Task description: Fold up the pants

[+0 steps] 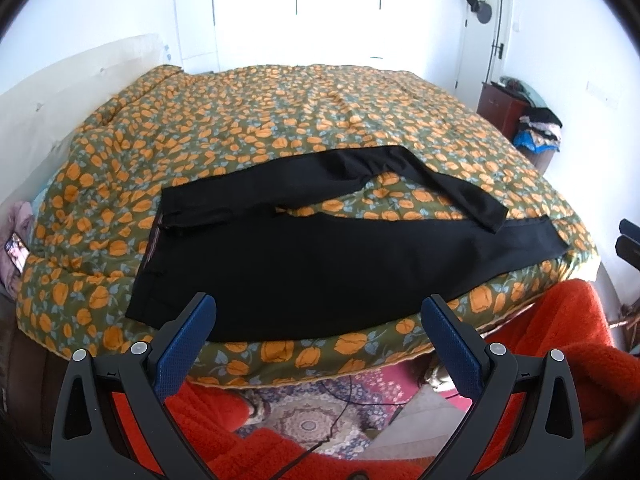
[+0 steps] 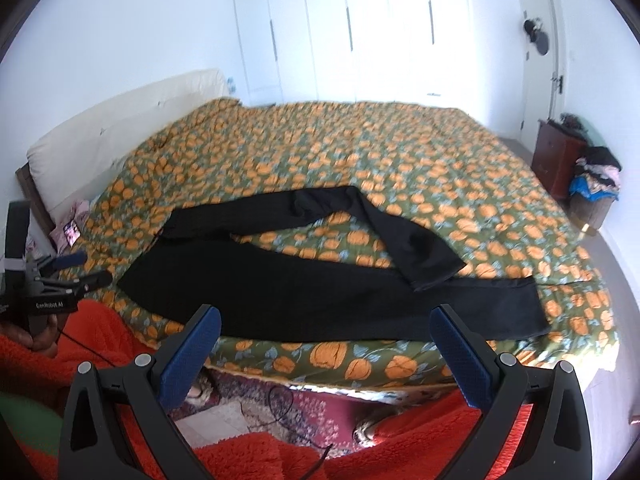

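Observation:
Black pants (image 1: 320, 264) lie spread on the bed near its front edge, waistband at the left, legs running right. The far leg bends and its cuff crosses the near leg's end. They also show in the right wrist view (image 2: 320, 300). My left gripper (image 1: 318, 312) is open and empty, hovering in front of the pants' near edge. My right gripper (image 2: 326, 320) is open and empty, also just short of the near leg. The left gripper (image 2: 76, 270) shows at the left of the right wrist view.
The bed has an orange-flowered green quilt (image 1: 300, 120) and a cream headboard (image 2: 120, 120) at the left. A phone (image 1: 16, 250) lies by the pillow. A patterned rug (image 1: 312, 412) and a cable lie below. A brown cabinet (image 2: 556, 160) and clothes pile (image 2: 596, 176) stand at the right.

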A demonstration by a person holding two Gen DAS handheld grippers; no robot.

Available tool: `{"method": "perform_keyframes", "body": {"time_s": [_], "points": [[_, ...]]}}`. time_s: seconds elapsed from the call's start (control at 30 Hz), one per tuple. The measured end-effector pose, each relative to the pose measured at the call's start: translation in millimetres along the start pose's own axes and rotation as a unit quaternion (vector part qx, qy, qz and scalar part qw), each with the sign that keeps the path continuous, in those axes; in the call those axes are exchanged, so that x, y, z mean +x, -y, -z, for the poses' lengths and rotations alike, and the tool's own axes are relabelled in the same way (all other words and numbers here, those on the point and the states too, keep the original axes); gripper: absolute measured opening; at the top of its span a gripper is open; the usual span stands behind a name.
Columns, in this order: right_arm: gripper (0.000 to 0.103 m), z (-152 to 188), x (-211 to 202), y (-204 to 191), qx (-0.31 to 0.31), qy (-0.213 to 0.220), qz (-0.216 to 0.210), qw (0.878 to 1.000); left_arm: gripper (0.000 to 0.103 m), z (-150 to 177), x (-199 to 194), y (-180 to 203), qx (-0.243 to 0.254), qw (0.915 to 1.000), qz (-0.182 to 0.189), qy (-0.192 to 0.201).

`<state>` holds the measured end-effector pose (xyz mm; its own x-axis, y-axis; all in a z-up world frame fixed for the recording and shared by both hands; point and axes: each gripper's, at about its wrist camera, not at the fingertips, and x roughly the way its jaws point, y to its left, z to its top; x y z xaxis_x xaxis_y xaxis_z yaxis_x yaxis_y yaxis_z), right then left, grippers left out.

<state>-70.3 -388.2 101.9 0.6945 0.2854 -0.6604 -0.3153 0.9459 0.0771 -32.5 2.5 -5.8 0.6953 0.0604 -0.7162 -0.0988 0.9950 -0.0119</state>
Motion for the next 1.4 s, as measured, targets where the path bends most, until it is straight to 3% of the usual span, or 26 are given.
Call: {"method": "perform_keyframes", "body": {"time_s": [0.2, 0.3, 0.4, 0.6, 0.73, 1.4], "points": [[0.103, -0.5, -15.8, -1.0, 0.012, -0.008, 0.049, 0.999, 0.102, -18.2, -10.8, 5.3, 0.028, 0.9993, 0.016, 0.02], [0.103, -7.1, -20.8, -1.2, 0.004, -0.011, 0.082, 0.997, 0.102, -31.9, -13.6, 13.4, 0.047, 0.9983, 0.005, 0.034], [0.103, -13.2, -25.8, 1.2, 0.003, 0.004, 0.096, 0.995, 0.102, -37.3, -17.6, 19.3, 0.032, 0.9988, 0.0, 0.037], [0.103, -18.5, -18.2, 4.1, -0.002, 0.014, 0.106, 0.994, 0.102, -26.0, -18.3, 20.2, 0.001, 0.9998, -0.011, 0.015], [0.103, -20.2, -5.9, 4.3, -0.007, 0.005, 0.123, 0.992, 0.102, -22.3, -11.3, 16.3, 0.002, 0.9997, -0.026, 0.006], [0.103, -16.7, 33.3, 4.9, -0.05, -0.05, 0.195, 0.978, 0.102, -24.1, 30.2, 18.6, 0.014, 0.9995, -0.019, -0.02]]}}
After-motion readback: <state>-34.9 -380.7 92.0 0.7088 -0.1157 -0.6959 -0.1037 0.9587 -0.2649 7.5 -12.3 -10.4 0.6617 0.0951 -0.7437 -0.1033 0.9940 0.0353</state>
